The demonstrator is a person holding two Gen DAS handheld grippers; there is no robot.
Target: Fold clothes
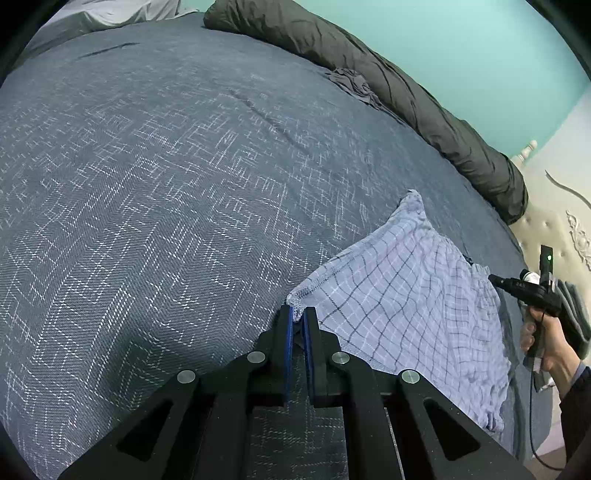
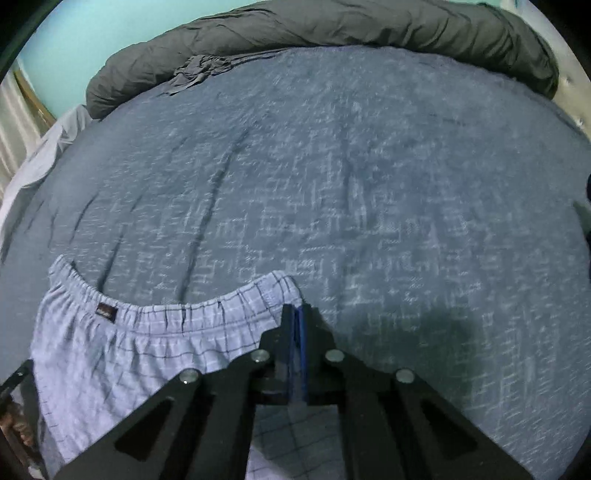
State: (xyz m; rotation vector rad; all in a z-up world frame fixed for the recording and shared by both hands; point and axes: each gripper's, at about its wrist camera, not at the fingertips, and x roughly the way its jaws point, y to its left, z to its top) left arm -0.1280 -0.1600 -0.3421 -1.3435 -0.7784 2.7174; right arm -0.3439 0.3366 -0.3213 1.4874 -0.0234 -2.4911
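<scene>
A pair of light blue checked shorts (image 1: 406, 295) lies on the blue patterned bedspread (image 1: 166, 184). My left gripper (image 1: 300, 314) is shut on a hem corner of the shorts. My right gripper (image 2: 296, 312) is shut on the right end of the elastic waistband of the shorts (image 2: 147, 332). A small dark label (image 2: 106, 311) sits on the waistband. The right gripper also shows in the left wrist view (image 1: 532, 291), held in a hand at the far side of the shorts.
A rolled dark grey duvet (image 1: 388, 85) runs along the far edge of the bed, also in the right wrist view (image 2: 314, 29). A crumpled grey garment (image 2: 199, 68) lies next to it. A cream tufted headboard (image 1: 554, 229) stands at right. A turquoise wall is behind.
</scene>
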